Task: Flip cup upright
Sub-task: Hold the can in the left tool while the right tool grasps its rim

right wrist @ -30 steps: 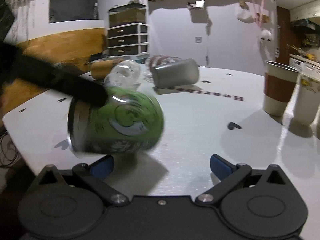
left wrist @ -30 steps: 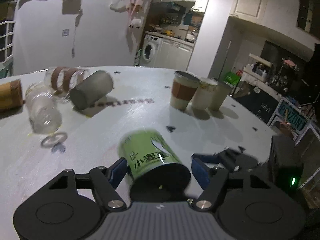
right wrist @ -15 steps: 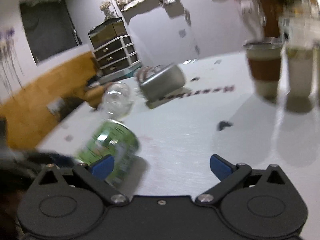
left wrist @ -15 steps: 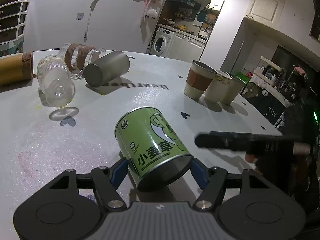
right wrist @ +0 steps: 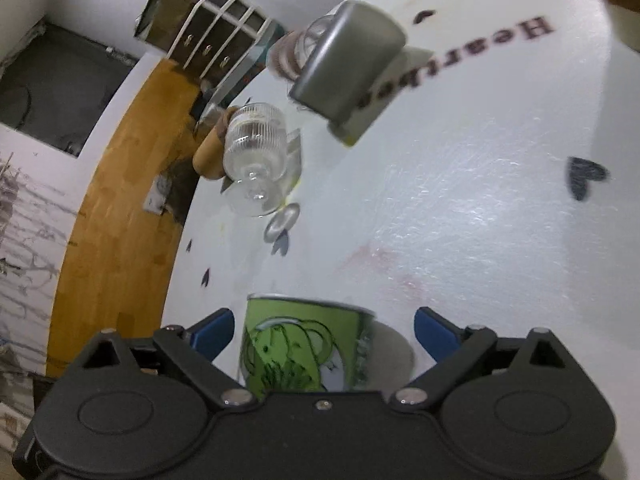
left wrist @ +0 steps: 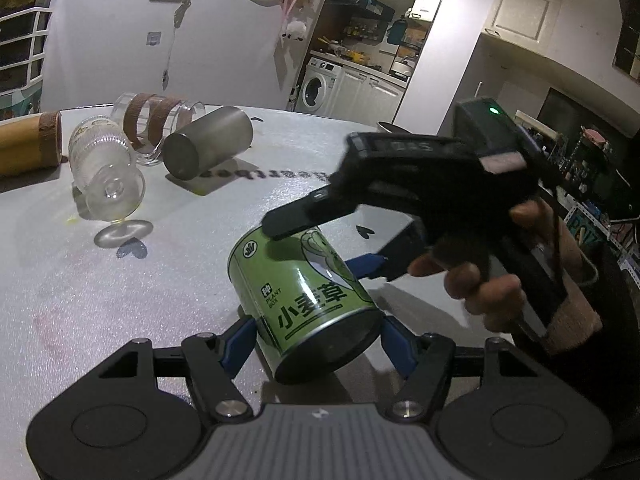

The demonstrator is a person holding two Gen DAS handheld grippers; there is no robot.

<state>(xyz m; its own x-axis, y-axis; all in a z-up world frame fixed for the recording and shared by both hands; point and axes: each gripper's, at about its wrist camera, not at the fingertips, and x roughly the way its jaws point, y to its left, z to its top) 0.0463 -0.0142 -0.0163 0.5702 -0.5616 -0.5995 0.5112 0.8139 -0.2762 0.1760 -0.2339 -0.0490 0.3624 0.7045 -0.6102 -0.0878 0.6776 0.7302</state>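
Note:
A green cup (left wrist: 304,304) with a cartoon print lies tilted on its side, its open dark mouth toward the left wrist camera. My left gripper (left wrist: 316,344) is shut on the green cup near its mouth end. My right gripper (right wrist: 324,332) is open and straddles the cup (right wrist: 304,348) from above and the right. In the left wrist view the right gripper's black upper finger (left wrist: 304,216) rests on the cup's far closed end and its blue lower pad (left wrist: 366,266) sits beside the cup.
On the white table (left wrist: 80,300) at the back left lie a grey metal cup (left wrist: 208,148), a stemmed glass (left wrist: 108,176), a clear glass with brown bands (left wrist: 156,120) and a brown tube (left wrist: 28,144). The table edge (right wrist: 176,248) drops to a wooden floor.
My right gripper has swung in from the right and rolled over, now straddling the green cup's far end. My left gripper still holds the cup, raised slightly.

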